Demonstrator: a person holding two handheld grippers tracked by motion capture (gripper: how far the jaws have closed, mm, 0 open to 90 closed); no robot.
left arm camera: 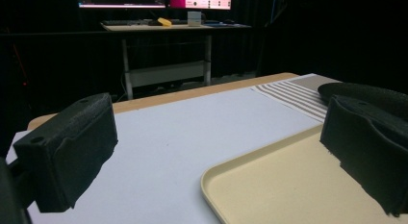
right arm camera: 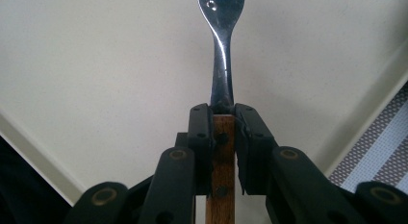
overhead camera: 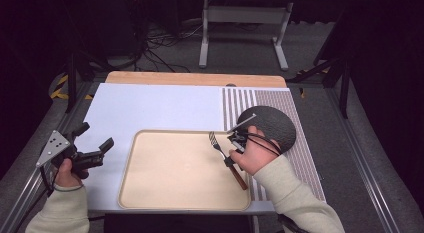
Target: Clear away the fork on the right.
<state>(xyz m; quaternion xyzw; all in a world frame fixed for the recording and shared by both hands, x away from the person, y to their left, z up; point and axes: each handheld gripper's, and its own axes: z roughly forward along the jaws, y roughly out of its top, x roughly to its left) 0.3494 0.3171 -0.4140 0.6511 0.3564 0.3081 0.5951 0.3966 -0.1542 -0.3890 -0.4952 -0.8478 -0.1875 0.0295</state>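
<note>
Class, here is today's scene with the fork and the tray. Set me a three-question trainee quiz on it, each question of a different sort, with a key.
1. True or false: the right hand-held gripper is shut on the wooden handle of the fork.
2. Multiple choice: the fork's tines are over which surface? A) the beige tray B) the black round plate C) the striped mat
3. Fill in: the left hand-held gripper holds ____ between its jaws.

Key: 1 true; 2 A; 3 nothing, as its jaws stand open over the white table cover.
</note>
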